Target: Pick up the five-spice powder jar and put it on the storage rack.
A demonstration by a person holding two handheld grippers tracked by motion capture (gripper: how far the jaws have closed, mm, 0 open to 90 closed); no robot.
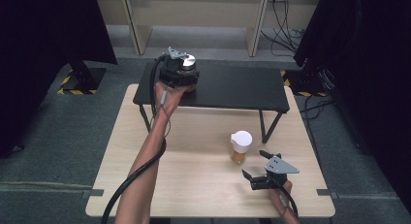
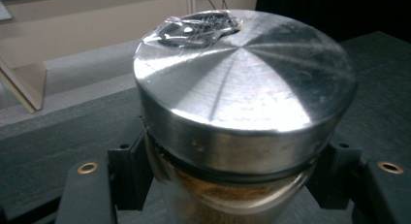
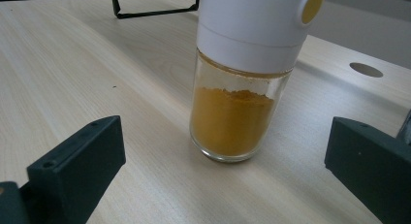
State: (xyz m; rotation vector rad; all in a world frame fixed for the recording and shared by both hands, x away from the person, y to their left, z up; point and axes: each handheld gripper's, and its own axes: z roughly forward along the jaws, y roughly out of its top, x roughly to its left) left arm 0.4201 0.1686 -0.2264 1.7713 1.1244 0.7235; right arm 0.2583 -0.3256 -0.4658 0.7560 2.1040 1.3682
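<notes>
The left tool (image 1: 180,74) is out over the near left part of a low black shelf (image 1: 232,90) that stands on the far side of the pale wooden tabletop (image 1: 194,185). Its jaws are clamped on a jar with a brushed metal lid (image 2: 245,78): in the left gripper view the jar sits squarely between the two black jaws, one pressed against each side just under the lid, with brownish contents visible through the glass below. A bit of crumpled clear film (image 2: 194,27) lies on the far edge of the lid.

The right tool (image 1: 264,173) hovers low at the near right of the tabletop with its jaws spread wide apart, holding nothing. A glass spice jar (image 3: 237,112) with a white cap and orange-yellow powder stands upright on the tabletop just ahead of it. In the right gripper view the jar is beyond the jaw tips, centred in the gap and touching neither jaw.
</notes>
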